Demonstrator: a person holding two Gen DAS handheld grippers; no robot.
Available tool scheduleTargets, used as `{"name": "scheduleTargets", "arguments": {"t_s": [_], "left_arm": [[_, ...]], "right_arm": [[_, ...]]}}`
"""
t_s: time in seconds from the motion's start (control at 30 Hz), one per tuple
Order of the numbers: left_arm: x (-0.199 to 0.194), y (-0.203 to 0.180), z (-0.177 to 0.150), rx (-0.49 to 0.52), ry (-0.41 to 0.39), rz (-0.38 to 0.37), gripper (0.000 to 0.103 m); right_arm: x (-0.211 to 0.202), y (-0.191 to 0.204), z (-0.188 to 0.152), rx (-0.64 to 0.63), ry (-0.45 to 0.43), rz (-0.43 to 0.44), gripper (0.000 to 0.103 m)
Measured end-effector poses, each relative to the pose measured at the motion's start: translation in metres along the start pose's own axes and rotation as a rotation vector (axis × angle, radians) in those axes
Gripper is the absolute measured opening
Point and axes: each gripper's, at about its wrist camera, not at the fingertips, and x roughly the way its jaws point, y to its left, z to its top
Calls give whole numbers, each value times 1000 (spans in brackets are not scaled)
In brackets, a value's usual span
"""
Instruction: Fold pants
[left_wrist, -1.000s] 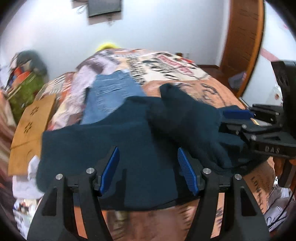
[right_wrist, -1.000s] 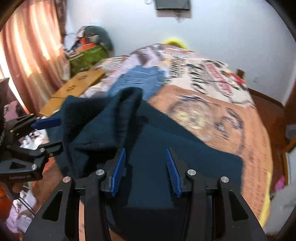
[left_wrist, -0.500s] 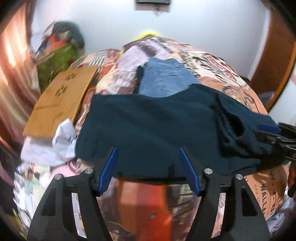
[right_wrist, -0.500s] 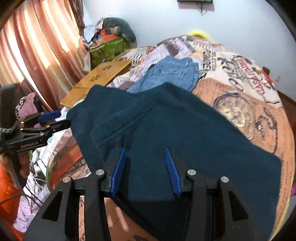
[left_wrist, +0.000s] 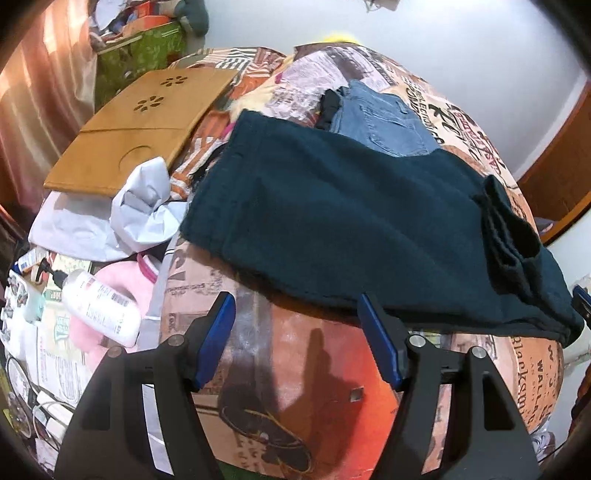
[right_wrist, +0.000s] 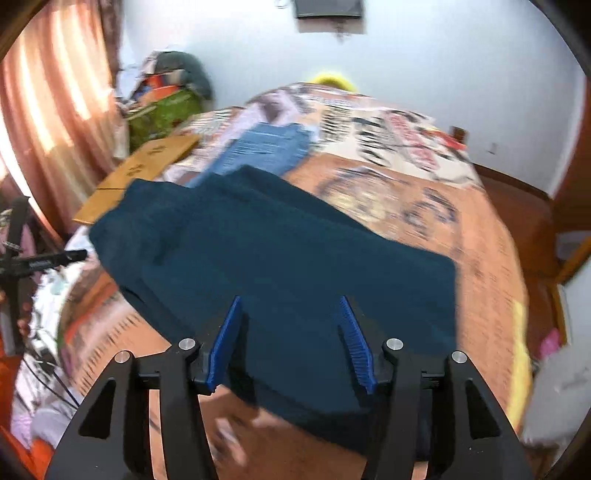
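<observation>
Dark teal pants (left_wrist: 351, 214) lie folded across the patterned bedspread (left_wrist: 295, 376), with a rumpled ridge (left_wrist: 506, 236) near their right end. My left gripper (left_wrist: 295, 321) hangs open just off the pants' near edge, over bare bedspread, with nothing between its fingers. In the right wrist view the pants (right_wrist: 280, 251) spread out flat under my right gripper (right_wrist: 290, 310). Its jaws are opening; the cloth lies between and below the blue pads (right_wrist: 225, 339), which do not press on it. That view is blurred by motion.
Folded blue jeans (left_wrist: 384, 122) lie just beyond the pants. A wooden board (left_wrist: 140, 125), crumpled white wrapping (left_wrist: 144, 214) and a white bottle (left_wrist: 99, 306) crowd the bed's left side. A curtain (right_wrist: 55, 110) and a green bag (right_wrist: 162, 110) stand at the back left.
The bunched-up part of the pants has come down flat on the bed. My left gripper has drawn left and back off the pants. The right jaws have widened.
</observation>
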Motion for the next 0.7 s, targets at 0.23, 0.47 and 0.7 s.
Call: {"name": "scheduleTargets", "arguments": {"t_s": [0.23,0.47,0.7], "left_arm": [[-14,-67,22,144,-49,-83,71],[-25,-147,33,297,-104,-143,84],[2,-190,21,393,-41,-99,84]], "right_arm": [[-35,-28,-32,35,16,-116,60],[-28,-48,-51,87,19,-147,60],[-8,-68,-51,162,-24,-155,60]]}}
